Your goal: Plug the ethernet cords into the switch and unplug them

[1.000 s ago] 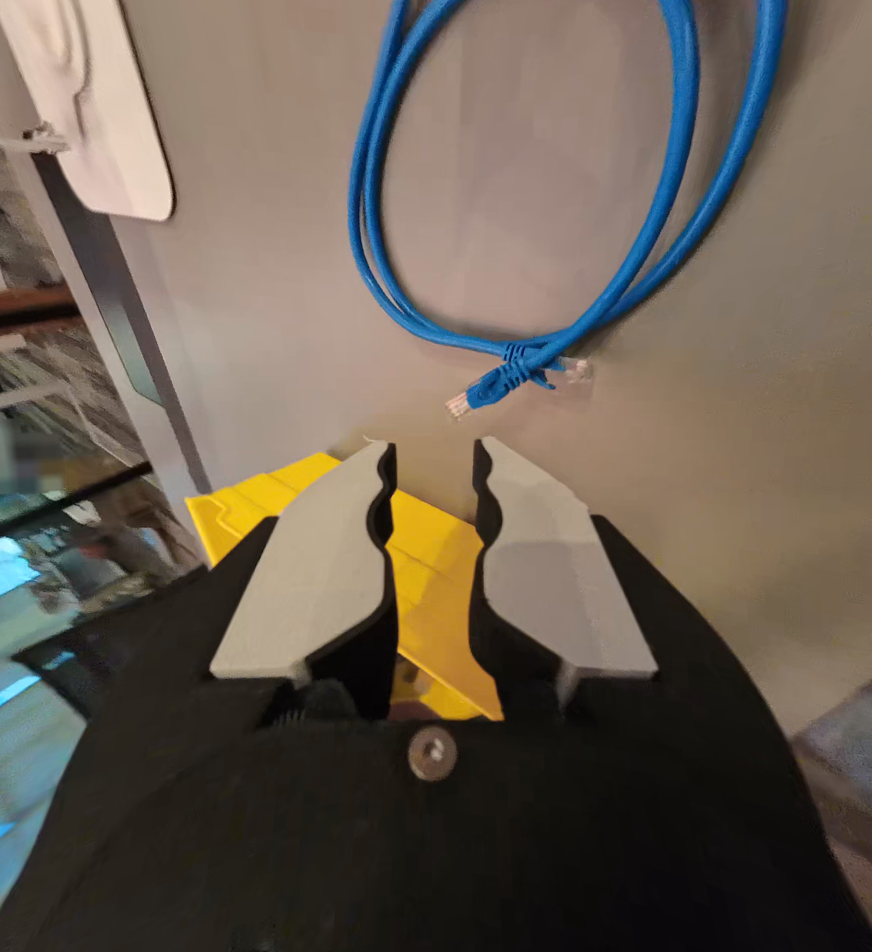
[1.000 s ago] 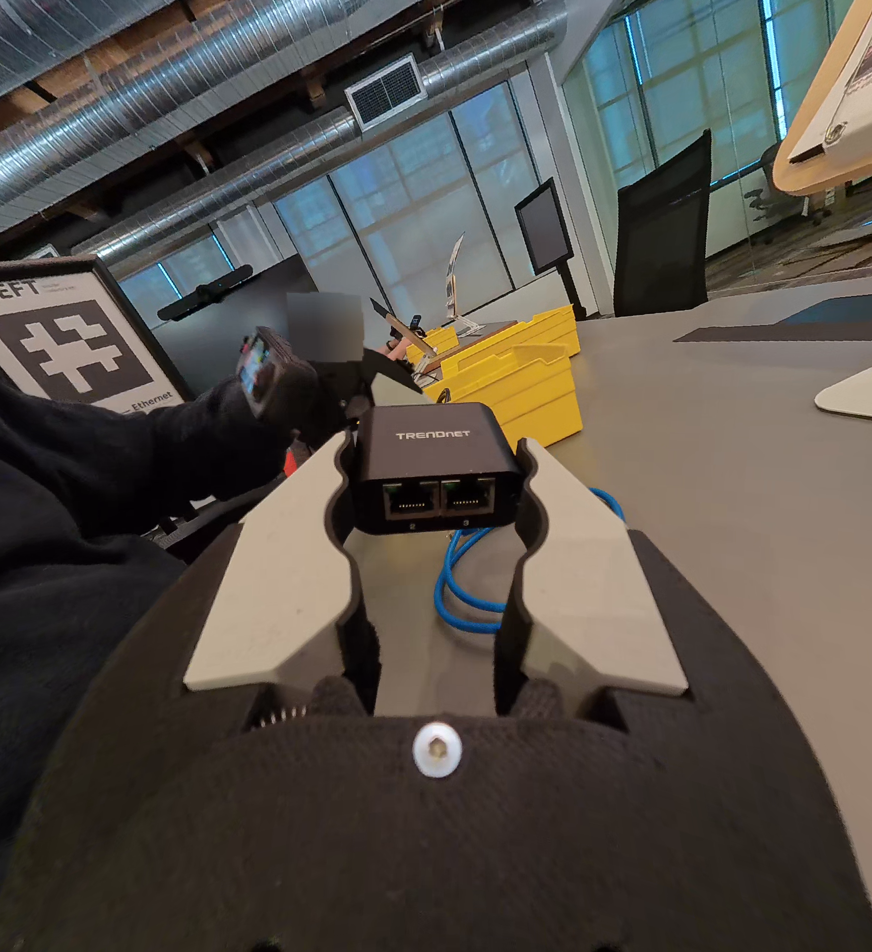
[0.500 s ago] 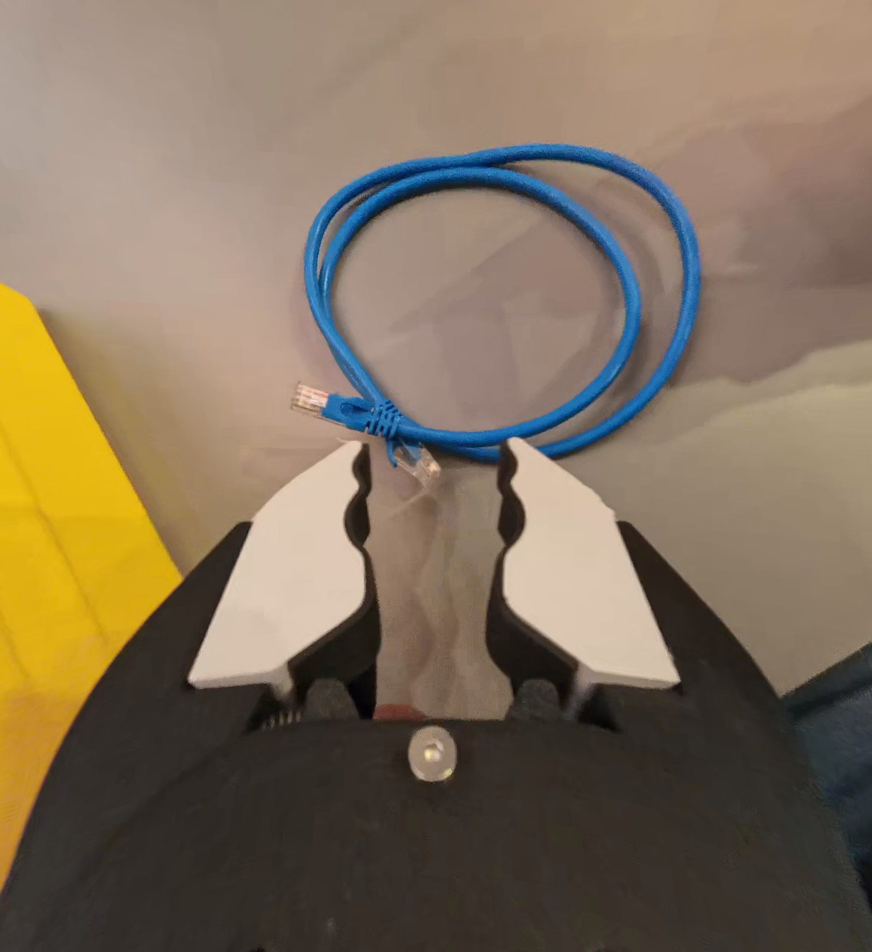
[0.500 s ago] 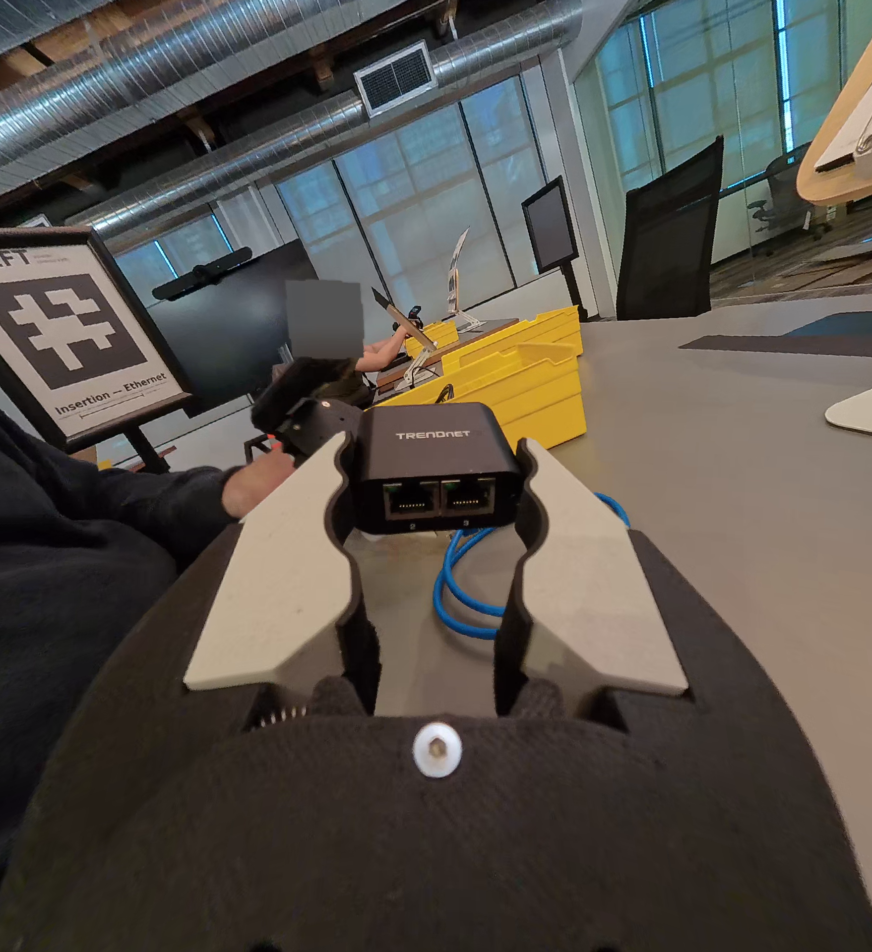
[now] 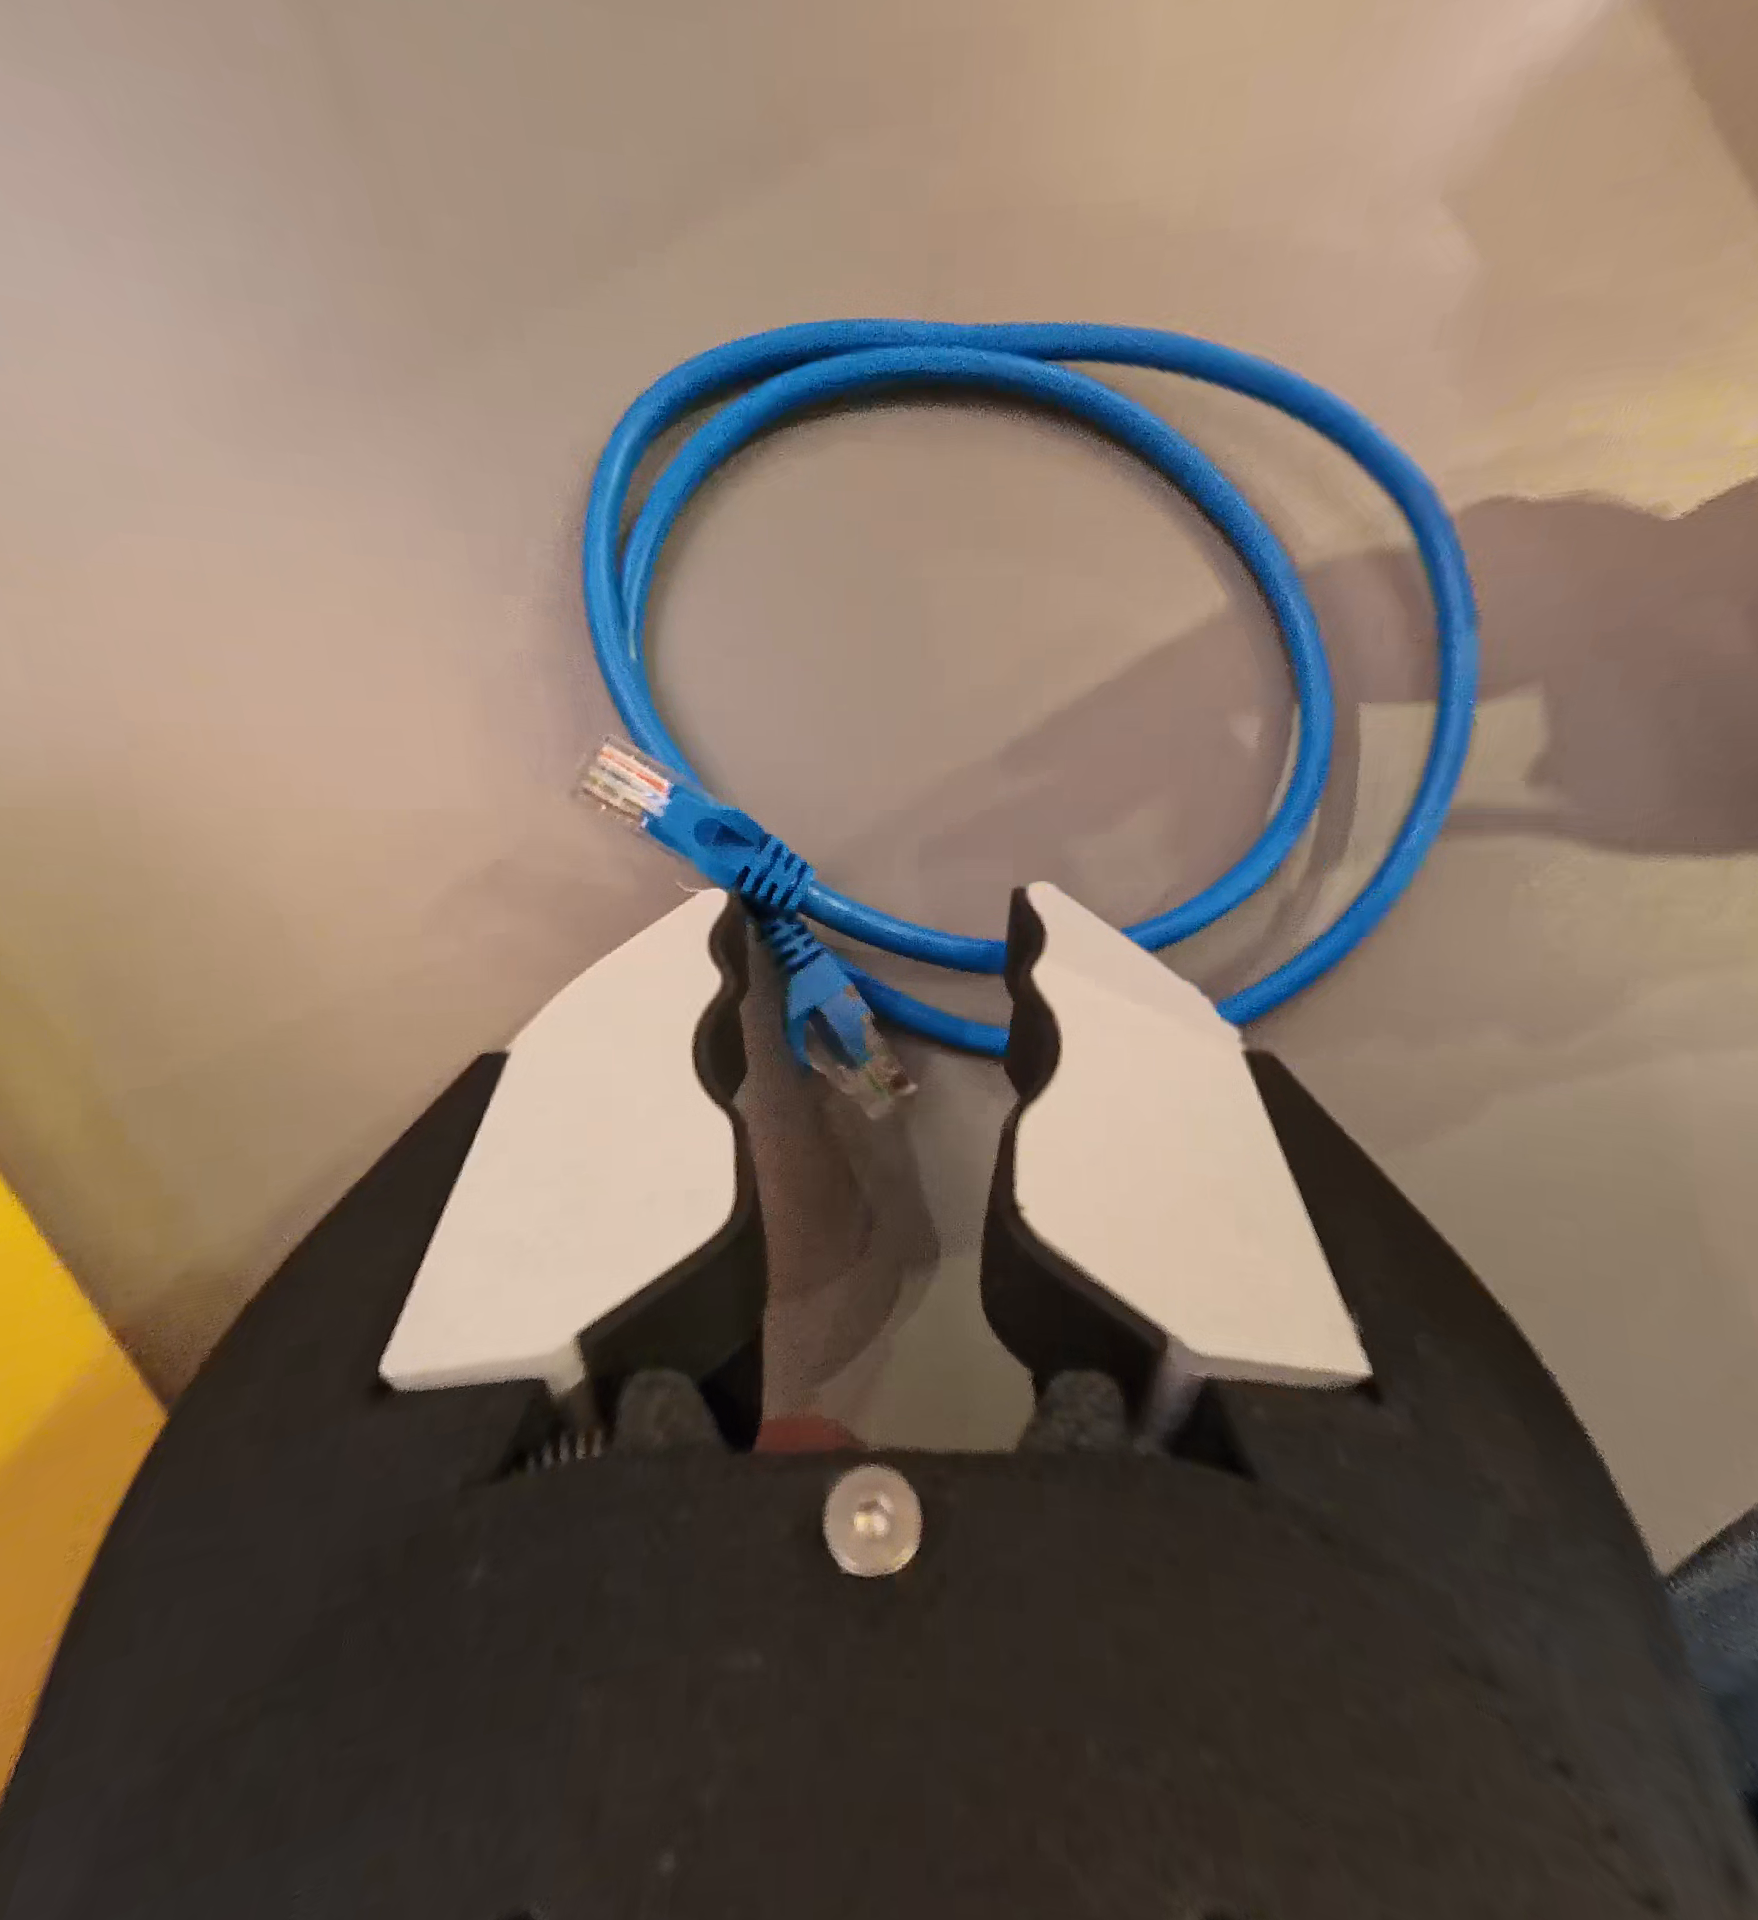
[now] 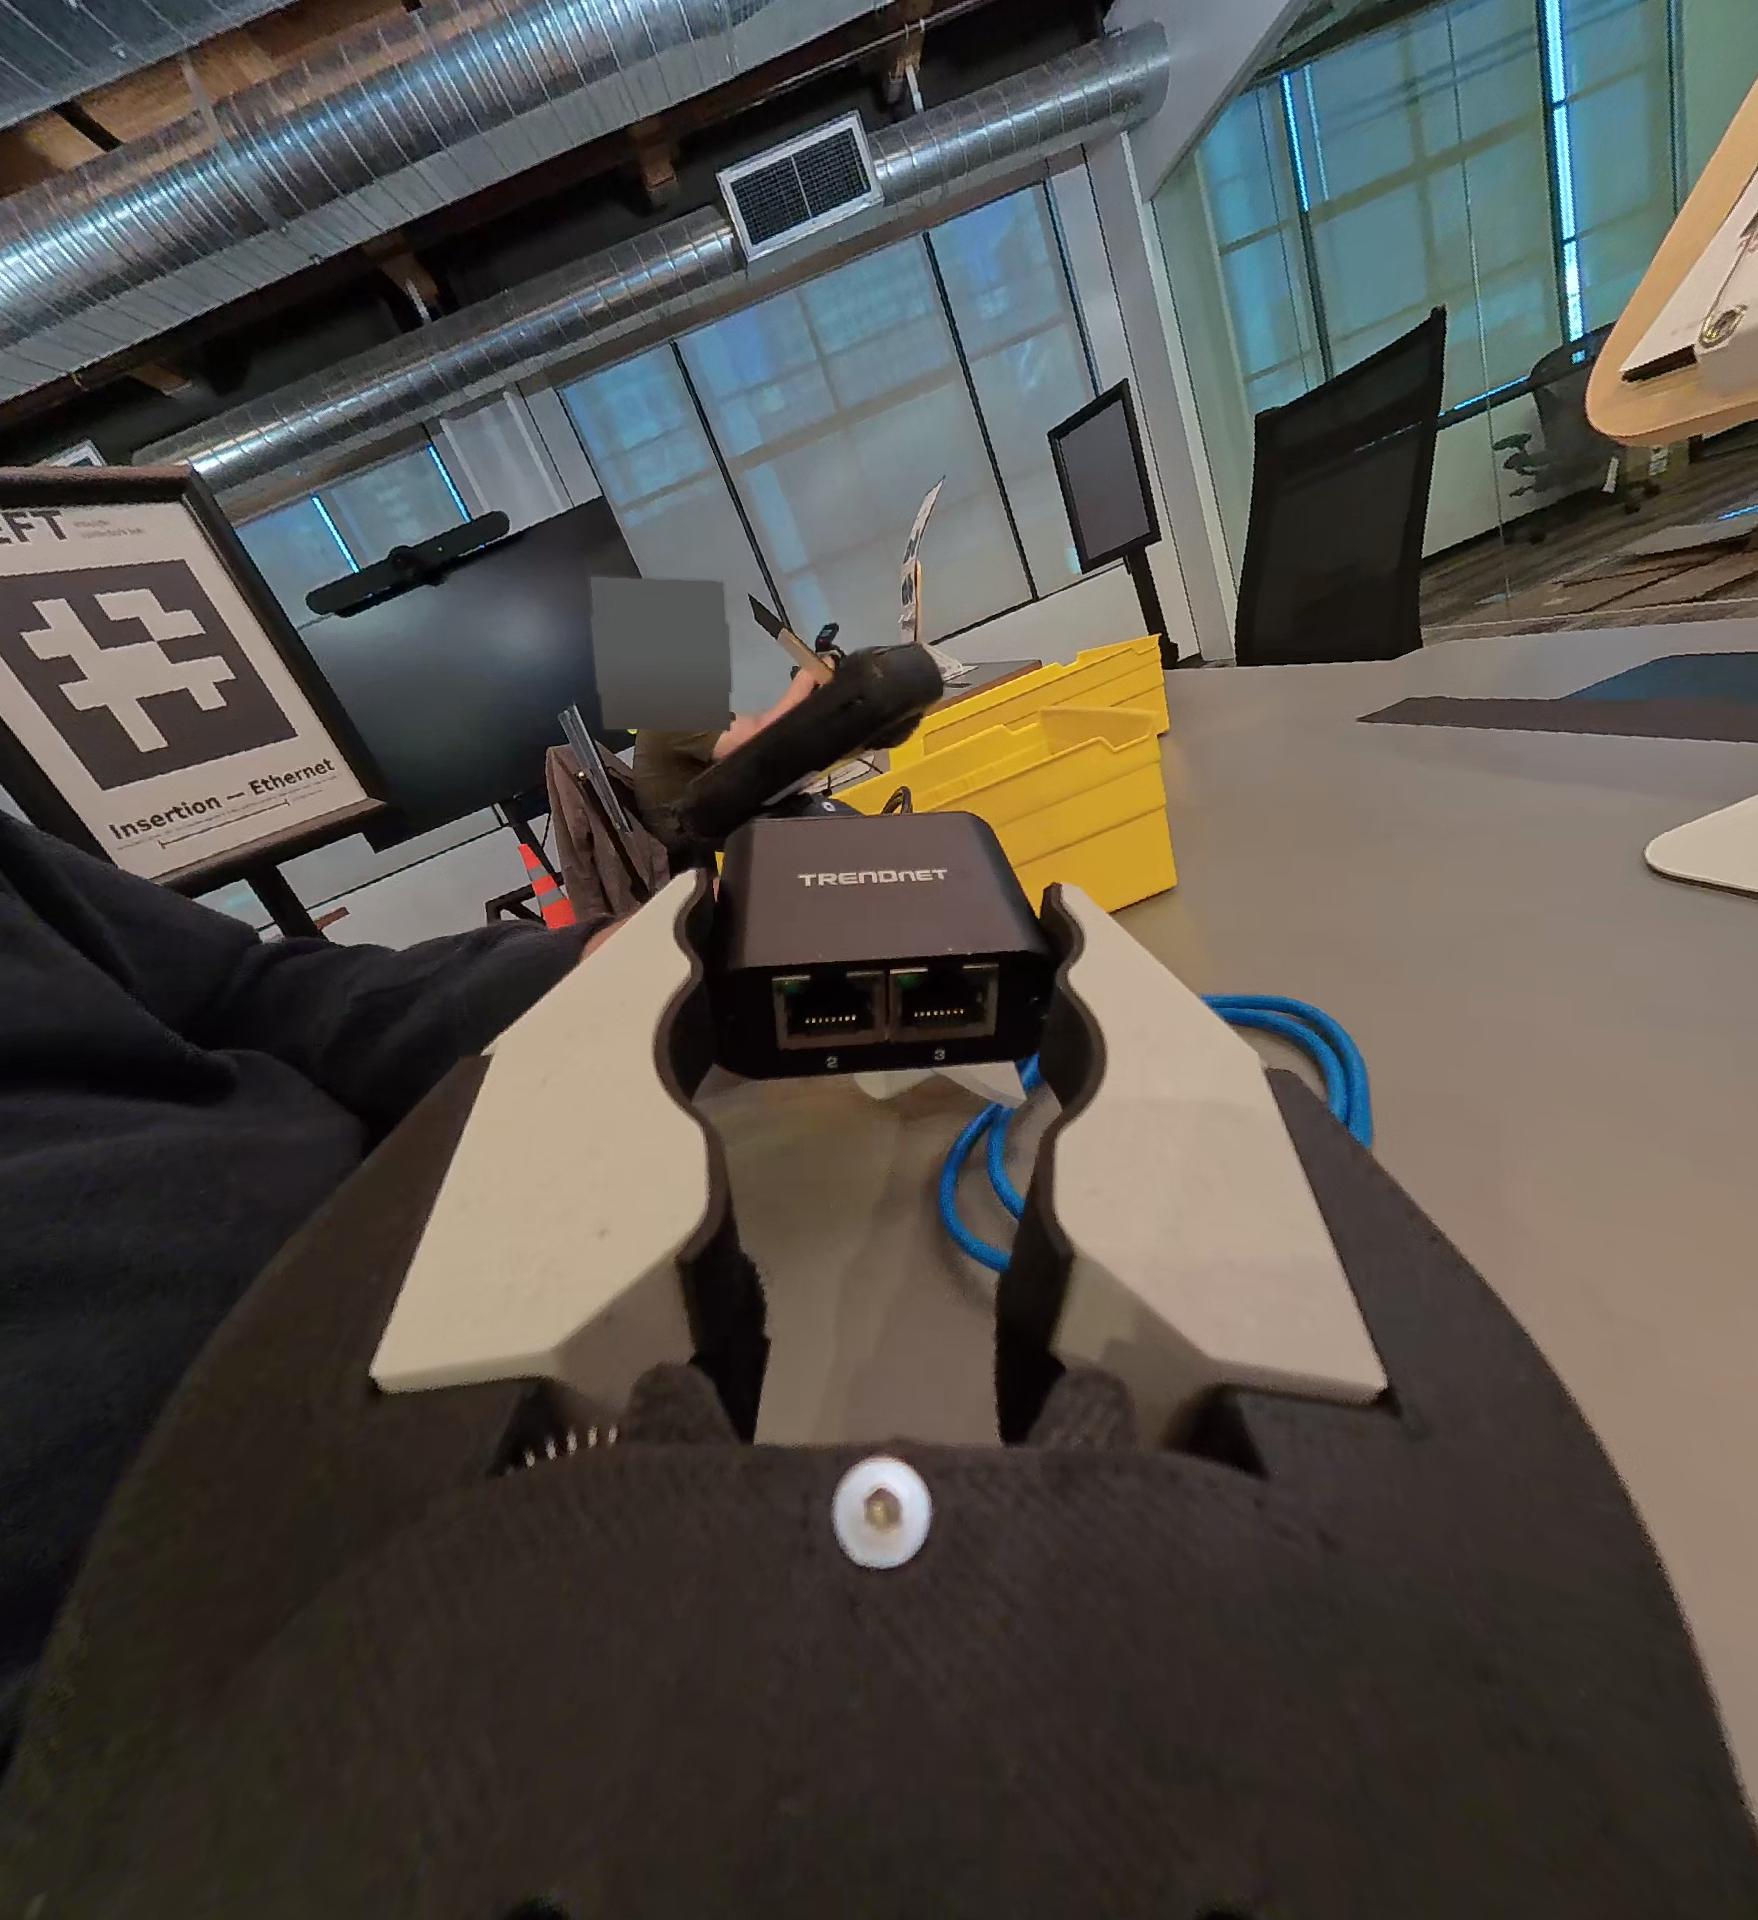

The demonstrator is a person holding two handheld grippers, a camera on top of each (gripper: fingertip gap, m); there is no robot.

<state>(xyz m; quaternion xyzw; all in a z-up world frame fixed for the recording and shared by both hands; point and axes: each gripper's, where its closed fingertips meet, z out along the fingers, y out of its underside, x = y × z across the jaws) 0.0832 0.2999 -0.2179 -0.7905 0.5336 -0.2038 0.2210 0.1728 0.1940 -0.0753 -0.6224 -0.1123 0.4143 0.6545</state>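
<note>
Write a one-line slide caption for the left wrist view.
Open left gripper poised over one plug of a coiled blue ethernet cord on a grey table.

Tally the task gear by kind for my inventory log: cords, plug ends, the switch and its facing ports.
Blue ethernet cord: 1
Clear plug ends on it, near one and far one: 2
Black switch, held in the right hand-held gripper: 1
Empty ports facing the camera, left and right: 2
Total: 6
</note>
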